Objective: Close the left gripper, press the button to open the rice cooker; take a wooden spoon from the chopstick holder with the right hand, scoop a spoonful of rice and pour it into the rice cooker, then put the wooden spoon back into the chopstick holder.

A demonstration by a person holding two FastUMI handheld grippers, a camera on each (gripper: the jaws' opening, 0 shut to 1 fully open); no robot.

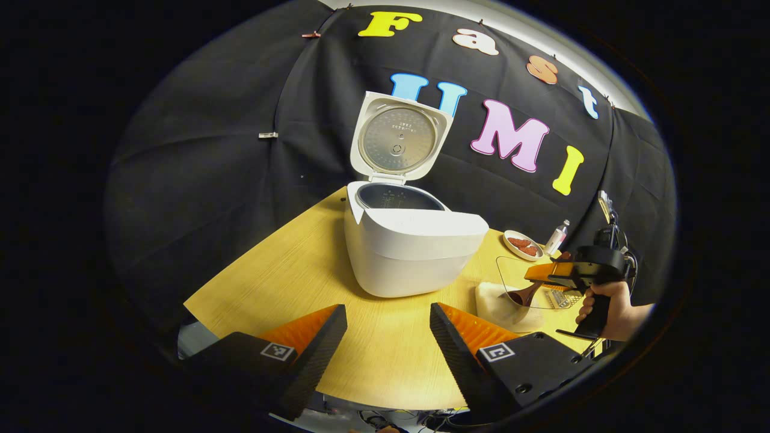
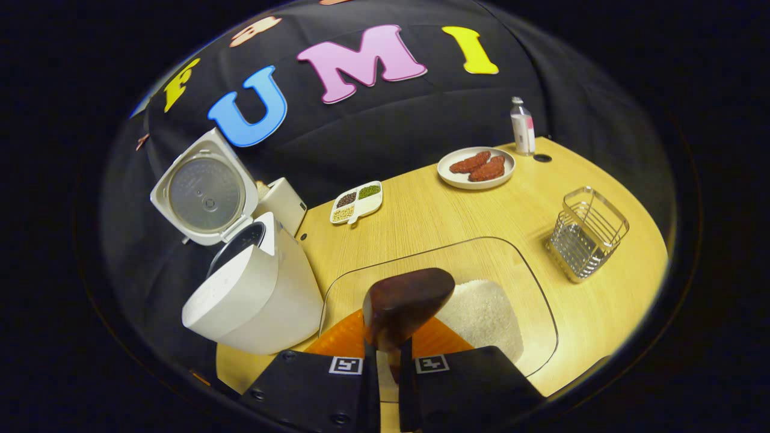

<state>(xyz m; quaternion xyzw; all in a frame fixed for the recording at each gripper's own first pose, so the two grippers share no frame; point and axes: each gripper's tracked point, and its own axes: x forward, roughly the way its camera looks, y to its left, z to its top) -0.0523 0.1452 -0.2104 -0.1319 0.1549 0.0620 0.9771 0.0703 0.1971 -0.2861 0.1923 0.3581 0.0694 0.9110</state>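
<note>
Spoon [image 2: 408, 307] is sitting clamped in right gripper [image 2: 388, 361], hovering over rice [image 2: 481, 316] at 5 o'clock of cooker [image 2: 258, 300]. Left gripper [image 1: 388, 337] is idling wide. Risk: shallow dip spilling grains.

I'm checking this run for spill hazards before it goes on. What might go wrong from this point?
The right gripper pinches the wooden spoon by its handle alone, so it might twist and spill while scooping the rice. The glass bowl sits close beside the rice cooker, so a swing toward the pot could knock either. The lid stands open and upright, where a high lift might clip it.
</note>
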